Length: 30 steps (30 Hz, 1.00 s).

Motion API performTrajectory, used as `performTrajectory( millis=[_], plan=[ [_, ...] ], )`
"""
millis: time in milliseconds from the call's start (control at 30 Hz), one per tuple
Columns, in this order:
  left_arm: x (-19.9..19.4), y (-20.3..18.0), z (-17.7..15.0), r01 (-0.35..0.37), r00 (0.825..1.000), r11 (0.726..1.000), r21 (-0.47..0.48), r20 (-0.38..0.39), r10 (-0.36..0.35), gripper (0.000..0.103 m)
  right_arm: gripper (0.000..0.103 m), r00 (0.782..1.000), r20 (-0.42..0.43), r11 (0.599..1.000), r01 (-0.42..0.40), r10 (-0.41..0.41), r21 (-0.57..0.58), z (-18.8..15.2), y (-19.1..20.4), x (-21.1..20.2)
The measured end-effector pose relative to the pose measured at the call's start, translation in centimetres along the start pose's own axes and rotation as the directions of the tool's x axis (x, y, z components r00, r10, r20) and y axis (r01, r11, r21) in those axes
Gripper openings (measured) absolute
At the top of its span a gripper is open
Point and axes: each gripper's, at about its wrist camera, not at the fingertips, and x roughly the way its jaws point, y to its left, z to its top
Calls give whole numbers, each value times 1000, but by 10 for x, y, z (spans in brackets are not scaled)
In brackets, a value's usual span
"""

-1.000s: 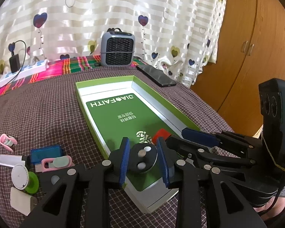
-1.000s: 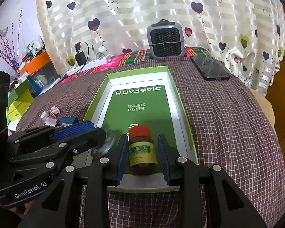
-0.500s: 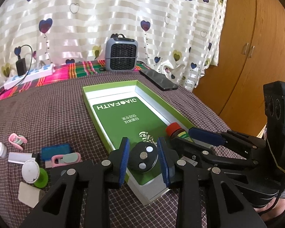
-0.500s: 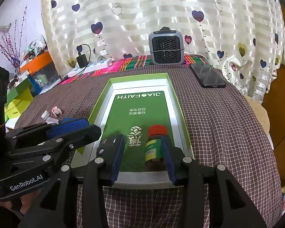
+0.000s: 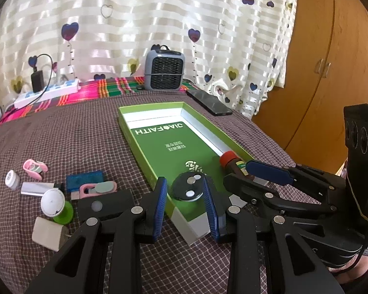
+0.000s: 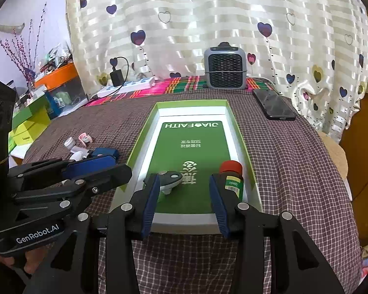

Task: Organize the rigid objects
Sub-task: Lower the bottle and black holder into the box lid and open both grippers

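A green tray box [image 5: 159,117] [image 6: 191,105] lies on the checked cloth. A black round disc [image 5: 187,188] [image 6: 170,177] lies inside its near end, between the fingers of my open left gripper [image 5: 186,210], which do not touch it. A brown bottle with a red cap [image 6: 231,177] [image 5: 233,163] stands at the tray's near right corner. My right gripper [image 6: 185,205] is open; its right finger stands just beside the bottle, apart from it.
Loose items lie left of the tray: a blue box [image 5: 84,177], pink clips [image 5: 34,169], a white cap [image 5: 52,202], a white block [image 5: 47,234]. A fan heater [image 5: 164,69], a phone [image 5: 208,101] and a power strip [image 5: 46,93] are at the back.
Both grippers opened and pulled back. The left let go of the black disc and the right let go of the bottle; both now rest in the tray.
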Motion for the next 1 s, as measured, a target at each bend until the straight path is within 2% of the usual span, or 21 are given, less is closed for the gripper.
performTrajectory(
  millis=[1000],
  plan=[
    [-21,19,-20,-37,999,997,-64,-10,37,29,43,999,-10,995,-50,50,-83,-7,34,-6]
  ],
)
